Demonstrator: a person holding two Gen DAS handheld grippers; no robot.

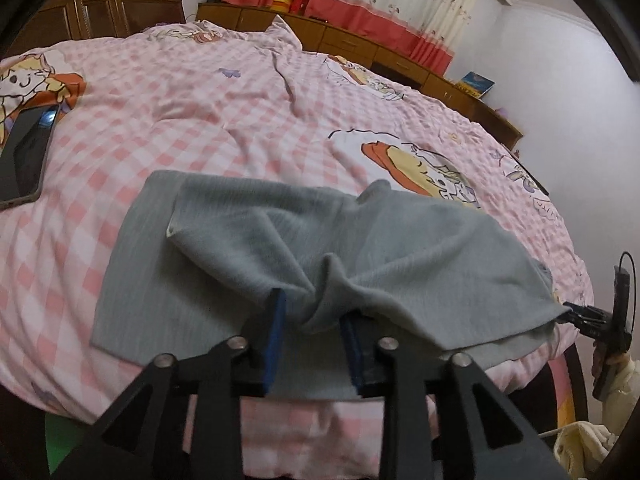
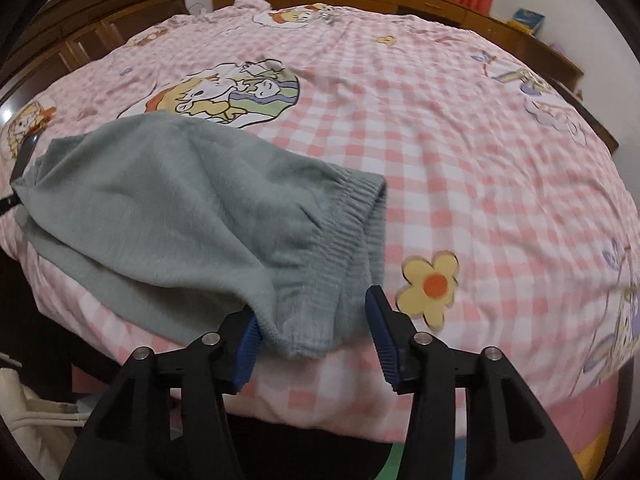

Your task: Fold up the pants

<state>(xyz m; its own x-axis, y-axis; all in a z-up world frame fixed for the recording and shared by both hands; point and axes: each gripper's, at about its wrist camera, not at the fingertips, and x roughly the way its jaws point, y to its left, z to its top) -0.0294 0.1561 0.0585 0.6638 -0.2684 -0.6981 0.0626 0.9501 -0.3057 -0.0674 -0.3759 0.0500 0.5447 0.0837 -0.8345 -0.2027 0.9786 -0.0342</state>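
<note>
Tongs first: found left tongs (image 1: pixel 314 312) parted, blue pads (image 1: pixel 276 320) either side of a loose bunch of grey pants (image 1: pixel 280 232), nothing really pinched. Same with right tongs (image 2: pixel 314 308): spread wide, ribbed waistband (image 2: pixel 352 216) sagging between, brushing the 9 o'clock pad, clear of the 3 o'clock one. Saw the pants lying folded over on the pink checked duvet (image 1: pixel 200 100), near the bed's 6 o'clock edge, upper layer rumpled. Spotted a dark tablet (image 1: pixel 24 160) at 9 o'clock in the left view, well apart from the pants. Noticed a yellow flower print (image 2: pixel 430 280) just at 3 o'clock of the waistband. Wooden cabinets (image 1: pixel 360 44) way off at 12 o'clock.
</note>
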